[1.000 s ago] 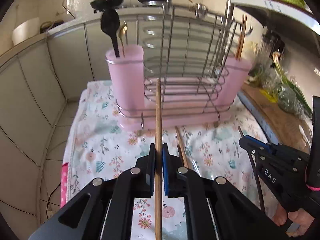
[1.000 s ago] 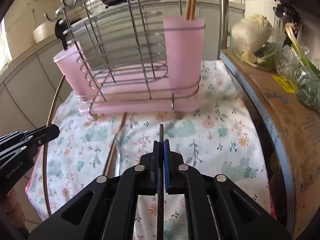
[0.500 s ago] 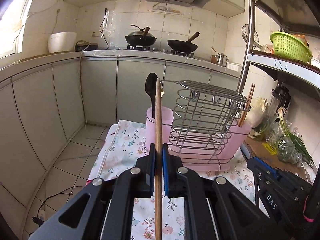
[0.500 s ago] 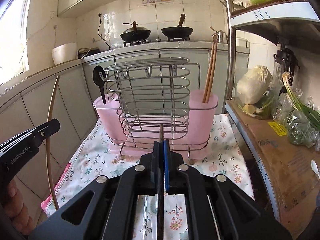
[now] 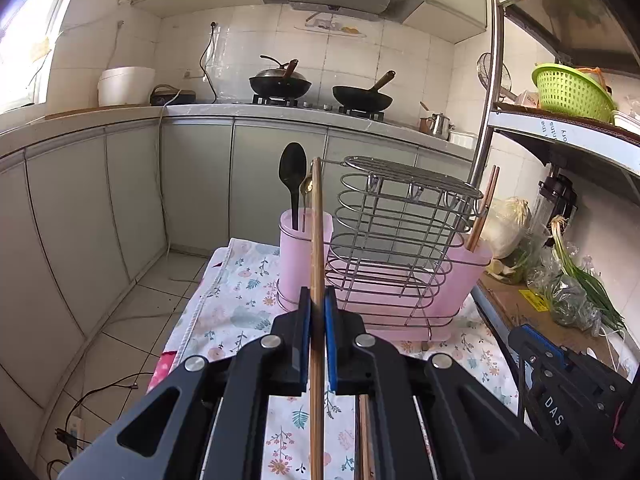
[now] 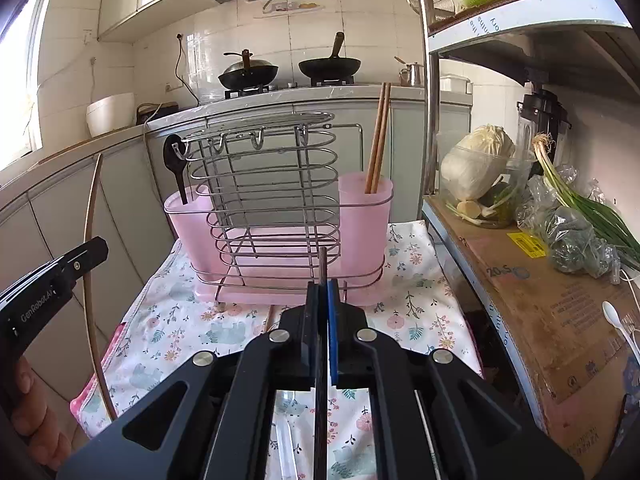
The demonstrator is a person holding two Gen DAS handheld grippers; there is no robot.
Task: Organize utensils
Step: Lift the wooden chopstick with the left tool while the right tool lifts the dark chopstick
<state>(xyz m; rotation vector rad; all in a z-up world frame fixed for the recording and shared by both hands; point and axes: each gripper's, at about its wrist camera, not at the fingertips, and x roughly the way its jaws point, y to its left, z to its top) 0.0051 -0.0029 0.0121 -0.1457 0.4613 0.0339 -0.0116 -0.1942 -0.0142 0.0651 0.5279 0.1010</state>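
Both clamped tools have risen off the floral cloth (image 6: pixel 412 280) before the pink-cupped wire utensil rack (image 6: pixel 276 216): left gripper (image 5: pixel 316 312) pinching a long bamboo chopstick (image 5: pixel 317 240), right gripper (image 6: pixel 320 304) a thin dark utensil handle (image 6: pixel 321 264), ready for slotting in.

— Where can I pass around the wire rack (image 6: pixel 264 196)?

— In front of it the floral cloth (image 6: pixel 416 304) lies open. Its right is blocked by the steel shelf post (image 6: pixel 430 80); the cabinets (image 5: pixel 192 184) stand well behind.
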